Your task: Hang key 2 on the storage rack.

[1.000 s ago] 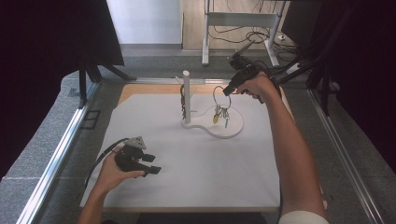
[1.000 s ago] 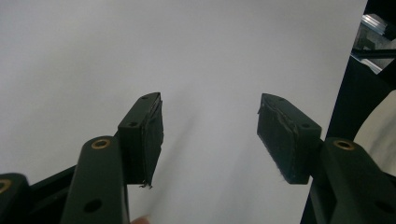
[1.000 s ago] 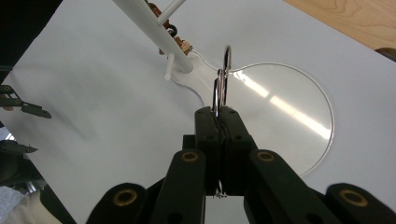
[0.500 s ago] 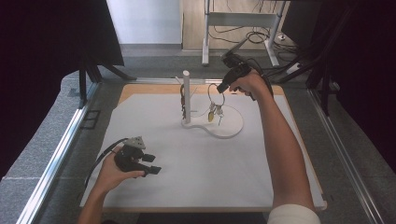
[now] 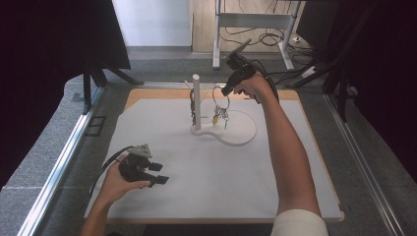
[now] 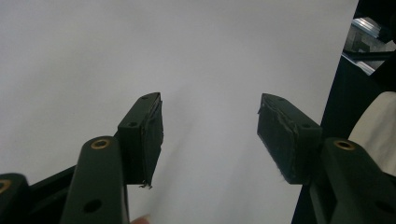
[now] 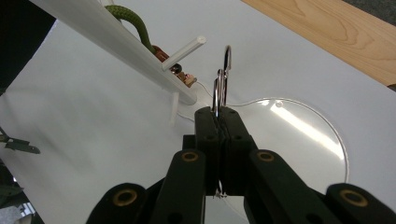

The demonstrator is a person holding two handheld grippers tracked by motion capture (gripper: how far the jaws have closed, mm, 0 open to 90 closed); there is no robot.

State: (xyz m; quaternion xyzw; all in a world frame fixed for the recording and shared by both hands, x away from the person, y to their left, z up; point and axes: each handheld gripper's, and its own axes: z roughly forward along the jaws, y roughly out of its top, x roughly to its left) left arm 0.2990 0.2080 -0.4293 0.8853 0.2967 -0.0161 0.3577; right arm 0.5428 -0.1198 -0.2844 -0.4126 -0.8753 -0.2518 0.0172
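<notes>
A white stand, with its upright pole (image 5: 195, 98) and flat base (image 5: 236, 132), sits at the back middle of the white mat. My right gripper (image 5: 225, 92) is shut on a metal key ring (image 5: 219, 102), and the keys (image 5: 220, 117) dangle over the base just right of the pole. In the right gripper view the gripper (image 7: 218, 114) pinches the ring (image 7: 222, 84), which stands close to a short white peg (image 7: 184, 52) on the pole (image 7: 116, 39). My left gripper (image 5: 160, 173) rests open near the mat's front left. Its fingers (image 6: 144, 130) hold nothing.
A green cord (image 7: 133, 21) and a small brown item (image 5: 193, 110) hang on the pole's left side. A wooden board (image 5: 147, 94) edges the white mat (image 5: 206, 182) at the back. Metal rails (image 5: 64, 162) run along both table sides.
My right gripper has carried the key ring left, closer to the pole. The left gripper has stayed in place.
</notes>
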